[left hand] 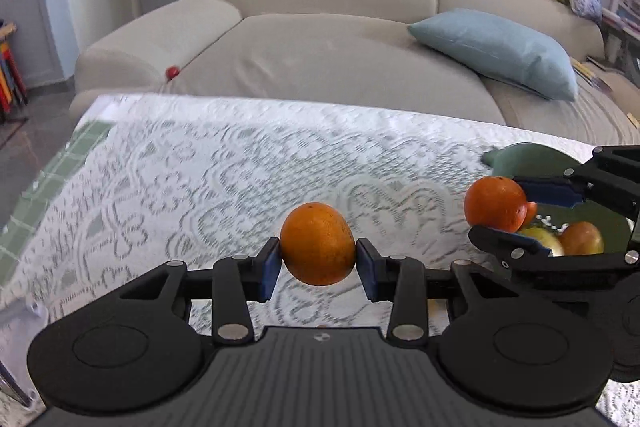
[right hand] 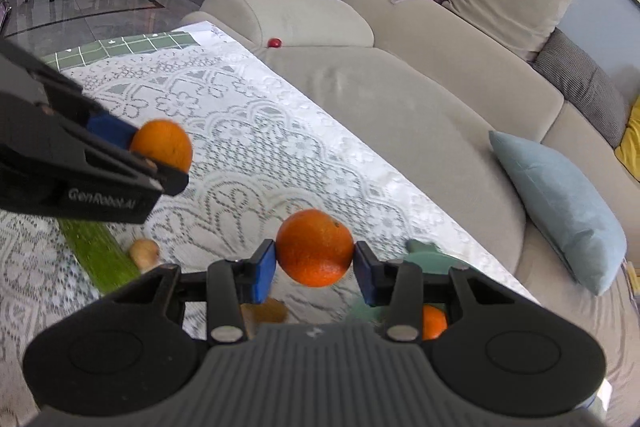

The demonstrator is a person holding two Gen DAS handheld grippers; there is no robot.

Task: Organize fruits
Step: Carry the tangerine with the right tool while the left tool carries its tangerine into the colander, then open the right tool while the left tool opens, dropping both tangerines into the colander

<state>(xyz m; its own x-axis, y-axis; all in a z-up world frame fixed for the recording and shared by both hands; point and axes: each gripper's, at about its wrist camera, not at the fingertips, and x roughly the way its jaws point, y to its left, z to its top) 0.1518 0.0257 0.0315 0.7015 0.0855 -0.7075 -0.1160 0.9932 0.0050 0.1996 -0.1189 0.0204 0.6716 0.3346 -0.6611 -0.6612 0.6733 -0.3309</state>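
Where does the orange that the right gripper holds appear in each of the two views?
Left wrist view: at the right edge, the orange between the right gripper's fingers, above the green bowl.
Right wrist view: lower centre, the orange between the blue pads.
Shared landmark: the light blue cushion on the sofa.

A round, pale-orange fruit [left hand: 317, 243] sits pinched at lower centre of the left view, clear of the lace below. A deeper-orange round fruit [right hand: 315, 247] — stem nub showing — is likewise pinched at lower centre of the right view.
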